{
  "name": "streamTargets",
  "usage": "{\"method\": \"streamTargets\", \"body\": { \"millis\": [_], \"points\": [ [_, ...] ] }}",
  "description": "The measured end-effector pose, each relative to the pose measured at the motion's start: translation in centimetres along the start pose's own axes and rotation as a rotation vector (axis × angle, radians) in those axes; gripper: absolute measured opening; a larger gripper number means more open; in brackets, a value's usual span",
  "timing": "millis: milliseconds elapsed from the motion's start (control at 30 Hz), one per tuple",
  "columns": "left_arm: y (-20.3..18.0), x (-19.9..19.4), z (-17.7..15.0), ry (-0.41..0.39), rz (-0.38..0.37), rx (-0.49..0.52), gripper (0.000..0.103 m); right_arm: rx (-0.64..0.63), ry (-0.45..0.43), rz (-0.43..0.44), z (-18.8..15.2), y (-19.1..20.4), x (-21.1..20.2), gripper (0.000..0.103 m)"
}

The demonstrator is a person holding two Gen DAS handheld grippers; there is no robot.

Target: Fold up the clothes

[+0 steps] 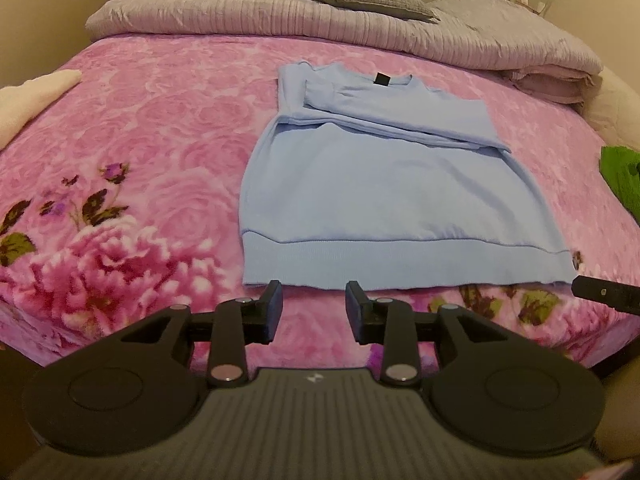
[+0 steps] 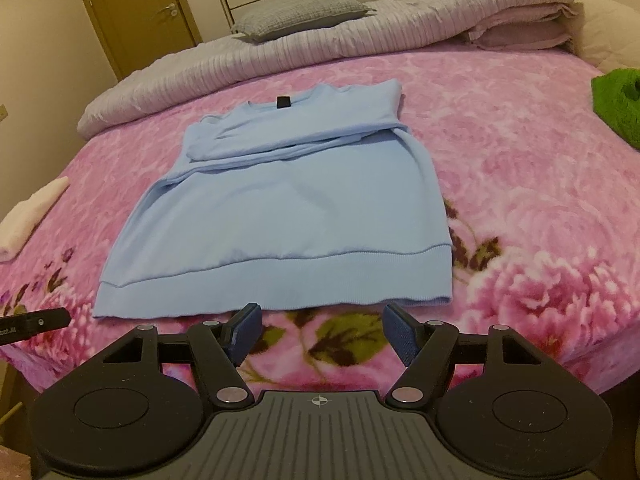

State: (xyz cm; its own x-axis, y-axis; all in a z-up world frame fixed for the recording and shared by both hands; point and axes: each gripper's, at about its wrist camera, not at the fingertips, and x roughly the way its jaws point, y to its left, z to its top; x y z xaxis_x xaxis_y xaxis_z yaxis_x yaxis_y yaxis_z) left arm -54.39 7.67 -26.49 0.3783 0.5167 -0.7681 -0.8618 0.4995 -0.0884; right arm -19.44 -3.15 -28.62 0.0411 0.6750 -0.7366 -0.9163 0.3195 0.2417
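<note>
Sweater (image 1: 384, 192), unreadable black neck label (image 1: 382, 79)

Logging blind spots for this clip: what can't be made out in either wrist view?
- Green item: cut off by the right edge in both views; its kind is unclear.
- Pale folded cloth: cut off by the left edge.
- Sweatshirt sleeves: tucked across the chest, cuffs hidden under folds.
- Neck label: too small to read.
- Person's hands: behind the cameras, unseen.
</note>
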Motion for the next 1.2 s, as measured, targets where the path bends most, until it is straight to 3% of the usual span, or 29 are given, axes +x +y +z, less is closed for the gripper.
{"method": "streamTargets", "body": {
  "millis": [567, 767, 900, 1033, 1200],
  "points": [
    [-0.7, 3.8, -0.2, 0.1, -0.02, 0.023, 0.031, 0.02, 0.063, -0.015, 0.1, -1.0, 2.4, 0.07],
    [3.2, 4.8, 0.5, 0.081, -0.232, -0.143, 0.031, 0.045, 0.087, 0.018, 0.0, -2.2, 3.4, 0.07],
    [7.8, 5.4, 1.4, 0.025, -0.246, -0.293, 0.031, 0.142, 0.067, 0.032, 0.6, -5.1, 3.7, 0.07],
    [10.5, 6.9, 2.1, 0.02, -0.217, -0.335, 0.031, 0.271, 0.024, 0.049, 1.5, -8.7, 3.8, 0.07],
    [12.4, 9.8, 1.7, 0.053, -0.263, -0.462, 0.031, 0.465, -0.032, 0.108, 2.6, -13.6, 4.4, 0.07]
  ]
}}
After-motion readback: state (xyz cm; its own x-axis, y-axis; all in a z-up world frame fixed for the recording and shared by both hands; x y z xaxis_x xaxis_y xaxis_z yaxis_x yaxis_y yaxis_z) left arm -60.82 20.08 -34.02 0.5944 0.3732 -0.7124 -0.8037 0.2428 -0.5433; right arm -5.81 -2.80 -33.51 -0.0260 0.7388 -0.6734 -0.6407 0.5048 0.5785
